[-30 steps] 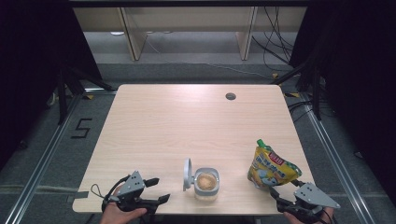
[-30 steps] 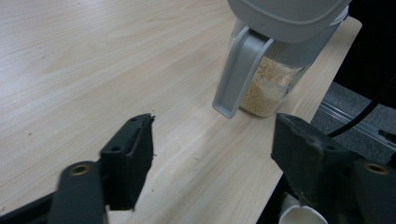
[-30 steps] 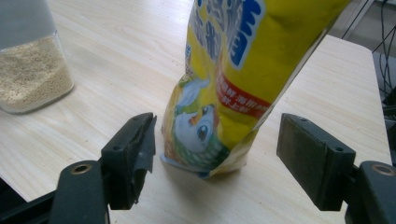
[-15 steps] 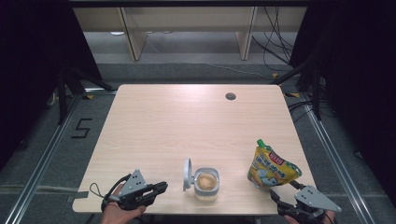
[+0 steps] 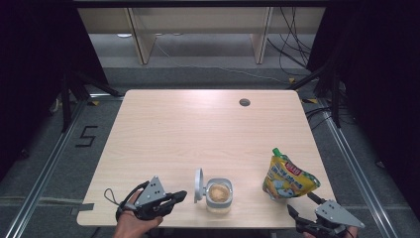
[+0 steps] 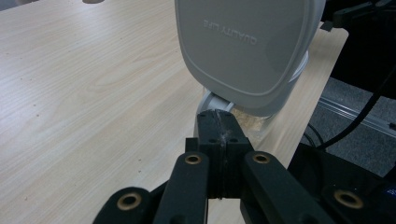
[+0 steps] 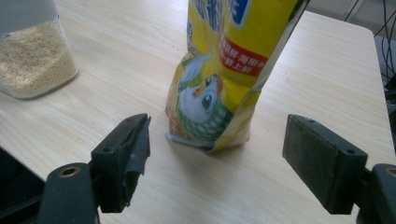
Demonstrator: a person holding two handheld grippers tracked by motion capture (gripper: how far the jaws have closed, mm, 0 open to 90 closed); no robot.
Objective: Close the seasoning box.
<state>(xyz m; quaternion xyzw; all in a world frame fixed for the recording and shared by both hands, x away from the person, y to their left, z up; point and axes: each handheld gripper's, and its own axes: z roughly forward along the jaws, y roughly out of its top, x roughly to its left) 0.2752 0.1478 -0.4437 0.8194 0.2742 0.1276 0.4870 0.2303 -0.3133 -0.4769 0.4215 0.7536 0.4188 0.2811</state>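
Observation:
A clear container (image 5: 219, 195) of beige grains stands near the table's front edge, its grey lid (image 5: 198, 184) hinged open and upright on its left side. My left gripper (image 5: 181, 196) lies just left of that lid, shut with nothing between its jaws, which have just closed. In the left gripper view the shut tips (image 6: 219, 128) point at the lid's base (image 6: 247, 51). A yellow pouch (image 5: 286, 176) stands to the right. My right gripper (image 5: 302, 204) is open below it, its jaws having just opened wider. The pouch (image 7: 224, 70) stands just ahead of that gripper (image 7: 219, 144), untouched.
The wooden table (image 5: 198, 129) has a small round hole (image 5: 244, 102) near its far edge. In the right gripper view the container (image 7: 32, 60) stands at the upper left. Metal rails and cables run along the floor on both sides.
The left gripper's jaws went from open to shut and the hand shifted slightly toward the container. The right gripper's jaws spread a little wider; container and pouch stayed put.

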